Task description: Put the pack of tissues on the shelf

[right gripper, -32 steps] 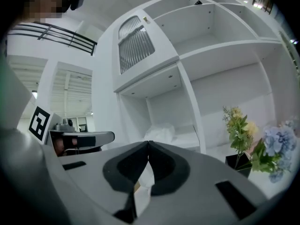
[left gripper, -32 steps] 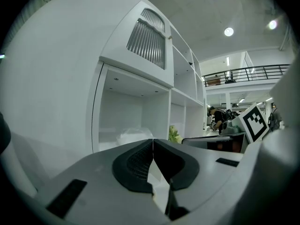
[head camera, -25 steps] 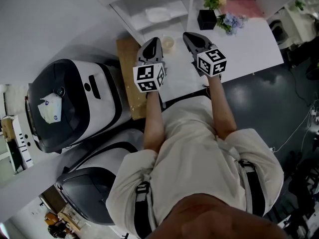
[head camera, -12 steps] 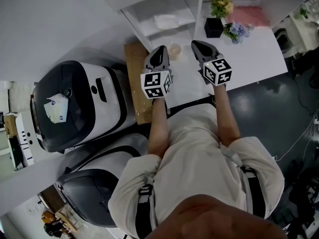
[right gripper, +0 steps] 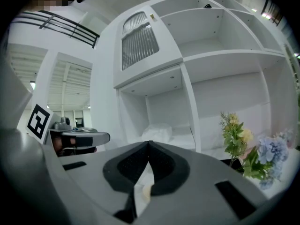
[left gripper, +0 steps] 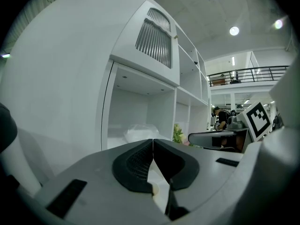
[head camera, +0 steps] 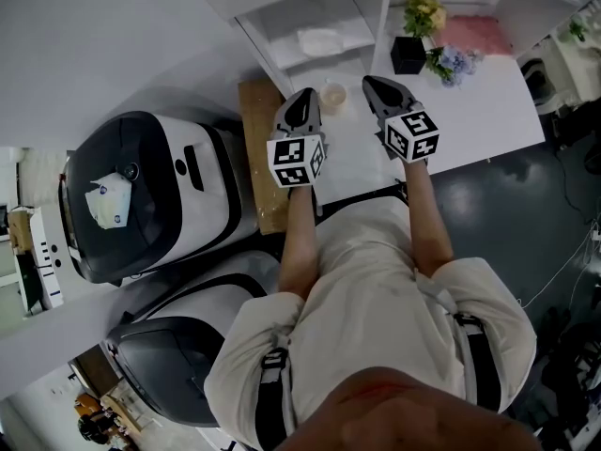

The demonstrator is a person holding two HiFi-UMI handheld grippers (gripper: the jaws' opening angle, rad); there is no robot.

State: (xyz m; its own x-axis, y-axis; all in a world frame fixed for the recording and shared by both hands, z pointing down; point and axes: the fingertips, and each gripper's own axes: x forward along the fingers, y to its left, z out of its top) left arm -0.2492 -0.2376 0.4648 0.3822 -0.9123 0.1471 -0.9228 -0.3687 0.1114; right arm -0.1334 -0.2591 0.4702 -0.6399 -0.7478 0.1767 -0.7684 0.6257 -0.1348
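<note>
The pack of tissues [head camera: 319, 40] is a soft white bundle lying in the lowest shelf compartment; it also shows as the pack [left gripper: 136, 132] and the pack [right gripper: 157, 134] in the gripper views. My left gripper [head camera: 305, 96] and right gripper [head camera: 368, 83] hover side by side over the white table [head camera: 488, 101], short of the shelf and pointing at it. Both are shut with nothing held: the left gripper [left gripper: 153, 141] and the right gripper [right gripper: 149, 144] show pads meeting. Neither touches the pack.
A small cream cup [head camera: 331, 93] stands between the grippers' tips. A black pot of yellow flowers [head camera: 410, 53], blue flowers [head camera: 451, 62] and a pink cloth [head camera: 477, 32] lie right of the shelf. A wooden board [head camera: 258, 148] and two white-and-black machines [head camera: 150, 195] are at the left.
Both grippers stay shut and side by side; they and the view have shifted slightly toward the shelf. The pack has not moved.
</note>
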